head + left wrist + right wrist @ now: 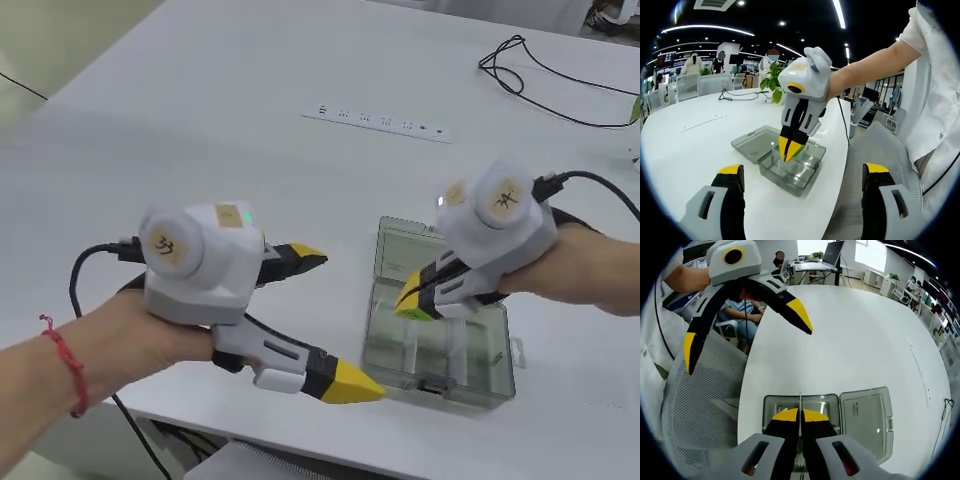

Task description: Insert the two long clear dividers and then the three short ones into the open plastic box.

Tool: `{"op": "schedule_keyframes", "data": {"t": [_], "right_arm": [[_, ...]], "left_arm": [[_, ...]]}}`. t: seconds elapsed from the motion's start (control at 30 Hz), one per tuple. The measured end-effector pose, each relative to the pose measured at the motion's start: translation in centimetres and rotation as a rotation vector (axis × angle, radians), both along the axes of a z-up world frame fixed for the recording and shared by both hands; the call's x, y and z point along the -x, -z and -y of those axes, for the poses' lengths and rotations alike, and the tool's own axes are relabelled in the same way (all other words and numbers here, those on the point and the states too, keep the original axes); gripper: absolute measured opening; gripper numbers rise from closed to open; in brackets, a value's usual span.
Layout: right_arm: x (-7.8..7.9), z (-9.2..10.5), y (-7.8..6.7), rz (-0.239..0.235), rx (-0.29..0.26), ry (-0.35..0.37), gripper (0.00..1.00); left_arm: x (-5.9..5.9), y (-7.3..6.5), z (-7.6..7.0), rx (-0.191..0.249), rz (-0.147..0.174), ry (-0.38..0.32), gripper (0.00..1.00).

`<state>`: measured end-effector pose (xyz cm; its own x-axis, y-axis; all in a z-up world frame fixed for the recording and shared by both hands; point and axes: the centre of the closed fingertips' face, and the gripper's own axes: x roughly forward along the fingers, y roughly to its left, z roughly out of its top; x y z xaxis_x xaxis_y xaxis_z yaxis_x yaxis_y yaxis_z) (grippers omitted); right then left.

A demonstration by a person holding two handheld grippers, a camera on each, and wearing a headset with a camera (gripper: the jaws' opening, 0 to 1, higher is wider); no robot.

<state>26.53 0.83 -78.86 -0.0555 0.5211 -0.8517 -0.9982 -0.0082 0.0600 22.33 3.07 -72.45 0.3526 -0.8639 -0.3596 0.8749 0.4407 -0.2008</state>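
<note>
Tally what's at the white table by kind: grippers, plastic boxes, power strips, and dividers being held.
Grippers: 2, left gripper and right gripper
Open plastic box: 1
Power strip: 1
Held clear divider: 1, in the right gripper
Total: 5

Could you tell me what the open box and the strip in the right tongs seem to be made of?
The box looks like clear, faintly grey rigid plastic, glossy: the white table shows through its walls and lid. The strip held by the right tongs looks like thin clear plastic, probably; edge-on it is just a pale line.
</note>
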Motion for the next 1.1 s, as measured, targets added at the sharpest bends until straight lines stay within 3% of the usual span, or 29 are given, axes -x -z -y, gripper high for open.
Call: {"op": "schedule_keyframes", "data": {"t": [0.27,0.47,0.73,0.97,1.1], "right_arm": [[-0.3,0.0,1.2,-0.011,0.022,-0.001,0.02],[-0.3,0.0,2.7,0.001,0.078,-0.028,0.02],[-0.3,0.1,3.4,0.017,0.138,-0.054,0.02],[-0.3,0.3,3.3,0.006,0.117,-0.026,0.04],[-0.5,0.6,2.0,-0.004,0.061,0.033,0.10]], "left_arm": [[-0.2,0.2,-0.1,-0.003,-0.002,0.003,1.00],[-0.2,0.2,-0.3,-0.006,-0.004,0.005,1.00],[-0.2,0.1,-0.4,-0.007,-0.002,0.005,1.00],[-0.1,0.2,-0.3,-0.011,-0.002,0.006,1.00],[0.0,0.3,-0.4,-0.015,-0.006,0.008,1.00]]}}
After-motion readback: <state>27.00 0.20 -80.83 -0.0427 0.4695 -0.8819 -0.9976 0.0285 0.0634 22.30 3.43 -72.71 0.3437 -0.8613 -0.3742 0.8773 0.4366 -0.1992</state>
